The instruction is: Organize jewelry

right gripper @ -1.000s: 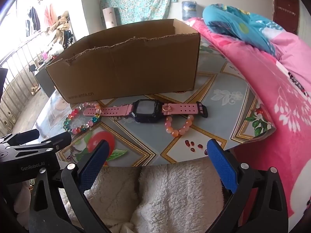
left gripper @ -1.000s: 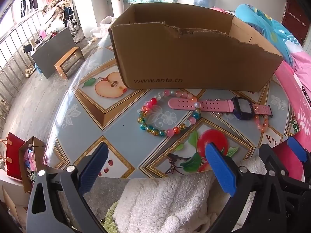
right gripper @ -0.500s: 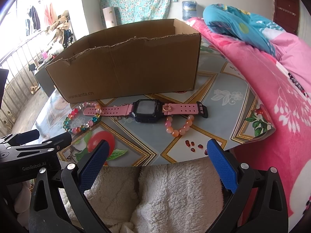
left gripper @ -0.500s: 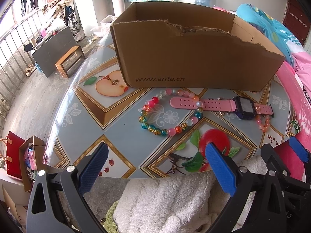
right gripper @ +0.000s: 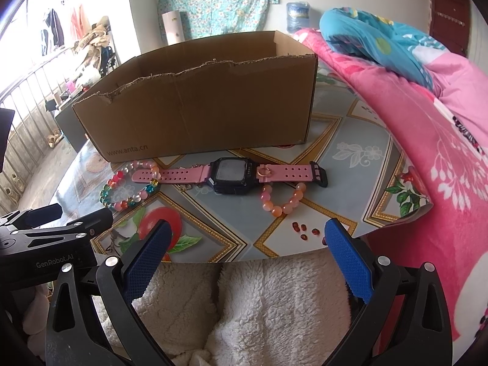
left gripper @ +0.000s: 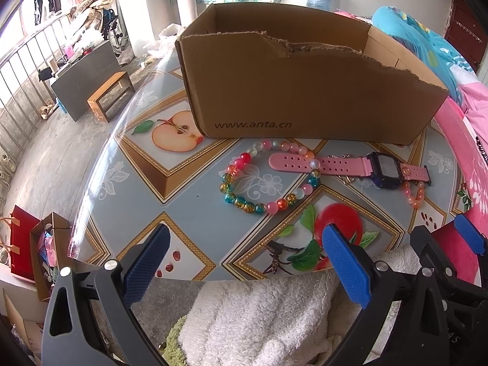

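Observation:
A multicoloured bead bracelet (left gripper: 244, 203) lies on the fruit-print table (left gripper: 170, 164) in front of a torn open cardboard box (left gripper: 305, 91). A pink-strapped watch (left gripper: 385, 170) lies across it, its strap end inside the bracelet's ring. A small orange-pink bead bracelet (left gripper: 414, 196) lies under the watch's right strap. The same things show in the right wrist view: bracelet (right gripper: 122, 204), watch (right gripper: 231, 174), small bracelet (right gripper: 282, 207), box (right gripper: 198, 116). My left gripper (left gripper: 244, 262) is open and empty at the table's near edge. My right gripper (right gripper: 244, 253) is open and empty, also at the near edge.
A pink and blue quilt (right gripper: 427, 116) presses against the table's right side. White fleece (right gripper: 244, 305) lies below the near edge. A thin chain (left gripper: 346, 179) peeks from under the watch. The table drops off on the left to a floor with a stool (left gripper: 111, 94) and bags (left gripper: 27, 244).
The left gripper has drifted slightly nearer to the table and leftward, so the box and jewelry sit a little lower and righter in its view. The right gripper has held still.

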A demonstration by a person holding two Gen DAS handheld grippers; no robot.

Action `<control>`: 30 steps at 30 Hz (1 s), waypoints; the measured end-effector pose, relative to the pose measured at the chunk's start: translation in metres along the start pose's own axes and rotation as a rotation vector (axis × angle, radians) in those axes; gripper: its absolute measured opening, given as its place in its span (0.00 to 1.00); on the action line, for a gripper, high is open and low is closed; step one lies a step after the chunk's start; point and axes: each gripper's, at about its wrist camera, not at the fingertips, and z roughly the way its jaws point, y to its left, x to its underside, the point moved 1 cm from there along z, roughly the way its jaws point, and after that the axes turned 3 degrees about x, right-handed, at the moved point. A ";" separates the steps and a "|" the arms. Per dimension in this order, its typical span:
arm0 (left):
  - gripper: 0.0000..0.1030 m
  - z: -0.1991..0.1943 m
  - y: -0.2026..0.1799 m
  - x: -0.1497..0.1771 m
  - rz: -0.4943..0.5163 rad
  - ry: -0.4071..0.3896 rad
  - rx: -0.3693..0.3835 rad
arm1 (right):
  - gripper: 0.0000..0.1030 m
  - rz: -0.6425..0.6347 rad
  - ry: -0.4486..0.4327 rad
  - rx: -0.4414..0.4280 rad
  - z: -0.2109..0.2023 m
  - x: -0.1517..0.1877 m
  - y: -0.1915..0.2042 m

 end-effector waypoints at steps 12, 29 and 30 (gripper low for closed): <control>0.95 0.000 -0.001 0.000 0.000 -0.001 -0.002 | 0.93 0.000 0.002 0.000 -0.001 -0.002 0.000; 0.95 0.000 0.002 0.000 0.003 -0.001 -0.006 | 0.93 0.002 0.000 -0.001 -0.001 -0.003 0.000; 0.95 0.000 0.001 0.000 0.004 -0.001 -0.007 | 0.93 0.002 0.001 -0.001 -0.001 -0.003 0.001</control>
